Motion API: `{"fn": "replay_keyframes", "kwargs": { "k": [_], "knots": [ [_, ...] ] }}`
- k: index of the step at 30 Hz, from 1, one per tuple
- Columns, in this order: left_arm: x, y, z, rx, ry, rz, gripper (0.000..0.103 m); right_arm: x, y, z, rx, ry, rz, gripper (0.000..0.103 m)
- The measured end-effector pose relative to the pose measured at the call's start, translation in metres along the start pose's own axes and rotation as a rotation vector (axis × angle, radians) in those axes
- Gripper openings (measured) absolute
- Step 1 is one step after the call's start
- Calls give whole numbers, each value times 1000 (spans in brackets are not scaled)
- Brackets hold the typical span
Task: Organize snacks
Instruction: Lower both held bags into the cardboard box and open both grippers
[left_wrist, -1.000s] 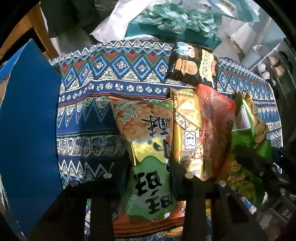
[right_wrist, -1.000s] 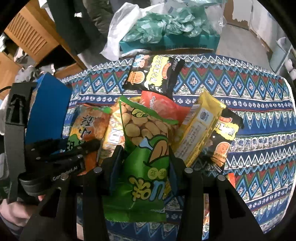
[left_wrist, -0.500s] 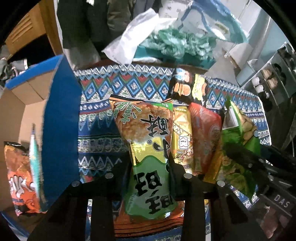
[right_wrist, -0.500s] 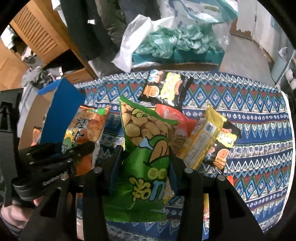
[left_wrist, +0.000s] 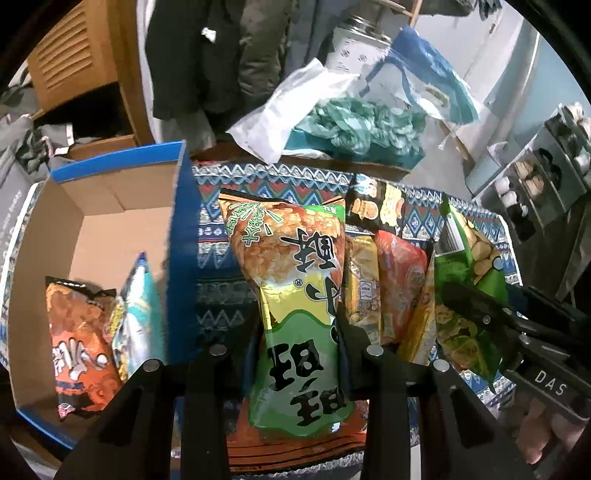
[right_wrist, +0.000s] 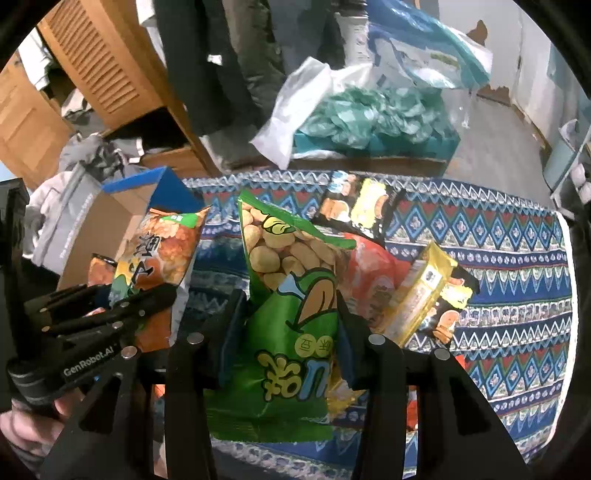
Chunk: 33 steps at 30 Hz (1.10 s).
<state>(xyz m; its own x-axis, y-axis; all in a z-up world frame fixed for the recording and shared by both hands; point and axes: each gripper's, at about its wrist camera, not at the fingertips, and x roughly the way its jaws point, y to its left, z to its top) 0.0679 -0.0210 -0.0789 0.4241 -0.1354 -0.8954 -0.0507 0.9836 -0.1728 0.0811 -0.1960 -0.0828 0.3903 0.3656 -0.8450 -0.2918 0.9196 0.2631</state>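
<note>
My left gripper (left_wrist: 297, 332) is shut on an orange-and-green rice cracker bag (left_wrist: 295, 280) and holds it upright above the patterned tablecloth (left_wrist: 218, 266), just right of the blue cardboard box (left_wrist: 110, 229). My right gripper (right_wrist: 288, 325) is shut on a green peanut bag (right_wrist: 291, 295), lifted over the snack pile. The peanut bag also shows in the left wrist view (left_wrist: 465, 280), and the cracker bag in the right wrist view (right_wrist: 159, 254). The box holds an orange bag (left_wrist: 77, 339) and a light blue bag (left_wrist: 136, 314).
On the cloth lie a black-and-yellow packet (right_wrist: 358, 206), a red bag (right_wrist: 373, 273), a yellow stick pack (right_wrist: 424, 291) and a small black packet (right_wrist: 450, 310). Behind the table are a teal box with plastic bags (right_wrist: 373, 122) and wooden furniture (right_wrist: 107, 62).
Both grippers have risen with their bags. The left view has swung left, so the open box and the two bags inside it came into sight.
</note>
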Motion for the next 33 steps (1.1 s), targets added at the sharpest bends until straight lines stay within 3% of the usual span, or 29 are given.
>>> {"fn": "replay_keyframes", "kwargs": {
  "k": [14, 33],
  "knots": [
    [-51, 29, -1, -10, -108, 16, 35, -13, 45, 10, -65, -22, 39, 44],
    [-75, 115, -10, -143, -147, 48, 35, 8, 134, 28, -152, 11, 128, 44]
  ]
}}
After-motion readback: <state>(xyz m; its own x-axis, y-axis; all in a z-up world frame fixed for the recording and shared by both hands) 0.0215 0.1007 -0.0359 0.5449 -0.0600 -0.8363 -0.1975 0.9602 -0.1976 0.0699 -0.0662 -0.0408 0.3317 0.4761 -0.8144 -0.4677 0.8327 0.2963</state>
